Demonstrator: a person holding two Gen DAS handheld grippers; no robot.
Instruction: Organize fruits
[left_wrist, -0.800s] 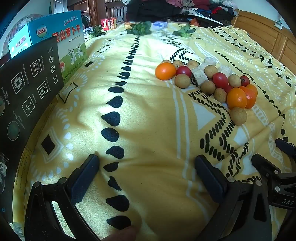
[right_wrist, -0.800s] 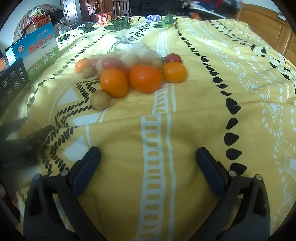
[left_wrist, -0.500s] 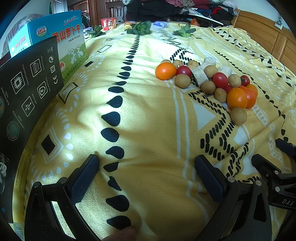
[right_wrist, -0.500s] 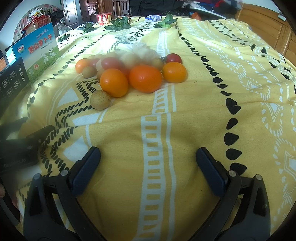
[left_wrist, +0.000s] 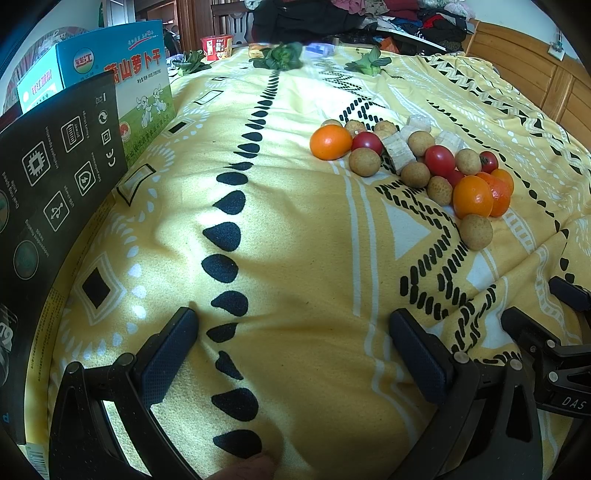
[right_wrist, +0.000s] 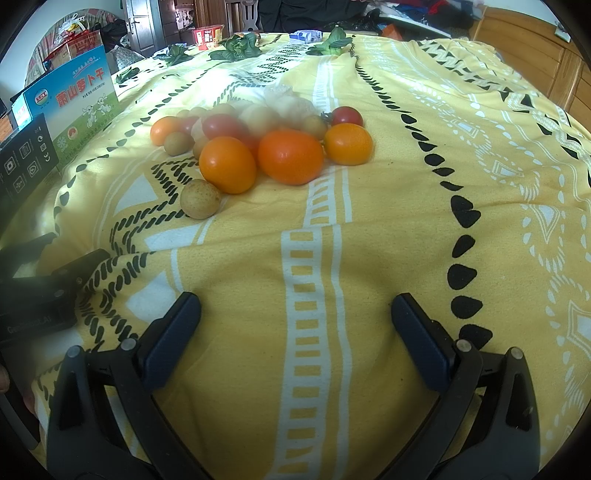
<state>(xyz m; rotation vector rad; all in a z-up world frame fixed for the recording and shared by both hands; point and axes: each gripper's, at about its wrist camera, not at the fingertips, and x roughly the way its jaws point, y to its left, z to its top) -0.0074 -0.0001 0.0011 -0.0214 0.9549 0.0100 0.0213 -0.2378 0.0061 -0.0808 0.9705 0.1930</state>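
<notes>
two grippers both spread wide, empty: left gripper (left_wrist: 291, 347), right gripper (right_wrist: 295, 325), each low over yellow bedspread (right_wrist: 406, 221), well short of fruit pile (right_wrist: 258, 147)
nearest to right gripper: lone longan (right_wrist: 200, 198) at pile's near edge, light, hard thin shell, rolls easily; pinch across middle
oranges (right_wrist: 290, 157) behind it, firm, smooth, wider
cherry tomatoes (left_wrist: 439, 160) soft, gentle squeeze
no bowl or tray seen; closed boxes (left_wrist: 110, 85) left of pile, contents hidden

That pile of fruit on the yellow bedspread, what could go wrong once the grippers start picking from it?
The fruit pile is tightly packed, so pulling one orange may send neighbours rolling across the soft bedspread. The open right gripper could also squash a cherry tomato.
</notes>
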